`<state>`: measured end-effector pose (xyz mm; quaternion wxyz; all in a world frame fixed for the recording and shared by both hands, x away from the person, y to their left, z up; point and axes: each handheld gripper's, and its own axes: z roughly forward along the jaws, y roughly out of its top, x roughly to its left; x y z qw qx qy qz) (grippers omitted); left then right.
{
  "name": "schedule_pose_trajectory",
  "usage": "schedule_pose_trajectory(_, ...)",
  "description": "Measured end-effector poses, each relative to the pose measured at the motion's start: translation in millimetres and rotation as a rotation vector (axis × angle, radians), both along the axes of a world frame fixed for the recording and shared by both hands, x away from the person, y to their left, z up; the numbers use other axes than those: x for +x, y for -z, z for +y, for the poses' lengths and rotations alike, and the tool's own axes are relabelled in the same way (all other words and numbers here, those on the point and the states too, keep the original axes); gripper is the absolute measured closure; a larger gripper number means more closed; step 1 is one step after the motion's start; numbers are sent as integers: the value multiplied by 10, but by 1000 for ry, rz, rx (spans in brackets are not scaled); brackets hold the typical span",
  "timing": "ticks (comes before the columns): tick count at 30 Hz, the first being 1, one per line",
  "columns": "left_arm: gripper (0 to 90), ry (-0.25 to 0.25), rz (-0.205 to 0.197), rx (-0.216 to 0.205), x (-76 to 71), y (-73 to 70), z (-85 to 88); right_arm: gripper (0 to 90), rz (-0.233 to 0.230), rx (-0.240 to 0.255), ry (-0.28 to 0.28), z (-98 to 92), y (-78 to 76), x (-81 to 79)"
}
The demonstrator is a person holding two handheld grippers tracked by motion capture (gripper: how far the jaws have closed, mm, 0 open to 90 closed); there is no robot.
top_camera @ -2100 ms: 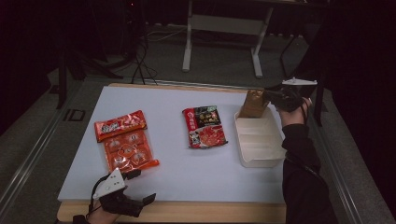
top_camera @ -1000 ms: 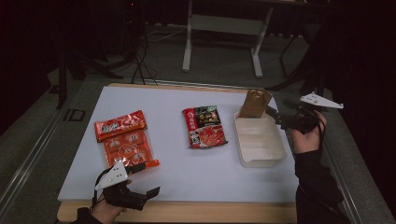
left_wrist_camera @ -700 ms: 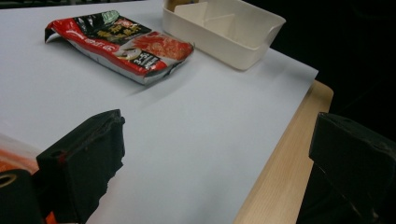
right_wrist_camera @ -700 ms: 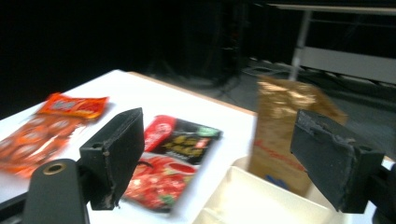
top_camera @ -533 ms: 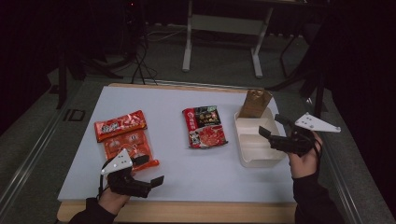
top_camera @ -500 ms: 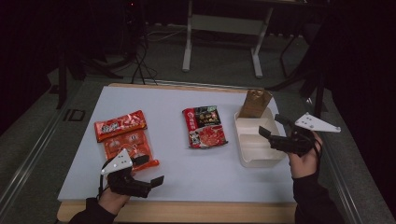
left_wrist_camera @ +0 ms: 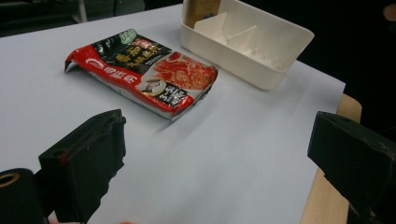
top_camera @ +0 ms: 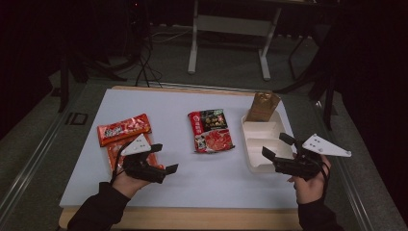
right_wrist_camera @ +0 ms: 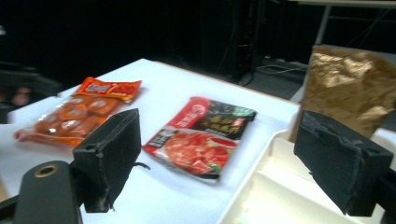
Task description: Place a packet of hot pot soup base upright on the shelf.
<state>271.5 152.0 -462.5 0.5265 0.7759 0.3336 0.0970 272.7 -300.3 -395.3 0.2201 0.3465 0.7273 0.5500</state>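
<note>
A red-and-black food packet (top_camera: 210, 130) lies flat at the middle of the white table top (top_camera: 159, 103). To its right is a white divided tray (top_camera: 262, 132), with a gold-brown bag (top_camera: 262, 107) standing at its far end. An orange snack packet (top_camera: 122, 131) lies at the left. My left gripper (top_camera: 165, 157) hovers open over the near end of the orange packet, and its jaws point at the red packet (left_wrist_camera: 144, 74). My right gripper (top_camera: 275, 145) is open at the tray's near right corner, with nothing between its jaws. It faces the red packet (right_wrist_camera: 203, 137) and the gold bag (right_wrist_camera: 350, 88).
The tray (left_wrist_camera: 233, 60) has empty compartments. The wooden table edge (top_camera: 192, 216) runs along the near side. Behind the table are a metal stand (top_camera: 231, 29) and cables on the floor.
My right gripper has come back from the gold bag at the tray's far end to the tray's near corner. My left gripper has moved forward from the near edge to the orange packet.
</note>
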Motion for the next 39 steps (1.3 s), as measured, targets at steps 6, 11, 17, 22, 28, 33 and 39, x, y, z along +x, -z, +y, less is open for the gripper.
schedule_pose_trajectory(6, 52, -7, 14, -3, 247, -34, -195, 142, -24, -5, -4, 58, 4, -127)
schedule_pose_trajectory(11, 94, -19, 17, 33, 454, -26, -385, 142, -26, -11, -28, 116, 41, -216)
schedule_pose_trajectory(17, 150, -56, 47, 43, 756, 29, -578, 142, -13, -24, -61, 188, 133, -296)
schedule_pose_trajectory(22, 199, -118, 62, 50, 1010, 95, -657, 142, 0, -36, -78, 214, 199, -298)
schedule_pose_trajectory(28, 278, -222, 83, 79, 1317, 195, -681, 143, 15, -37, -95, 221, 240, -304)
schedule_pose_trajectory(33, 354, -265, 115, 101, 1536, 282, -721, 143, 12, -43, -104, 230, 243, -305)
schedule_pose_trajectory(39, 402, -312, 142, 135, 1749, 403, -780, 144, 13, -44, -113, 238, 268, -290)
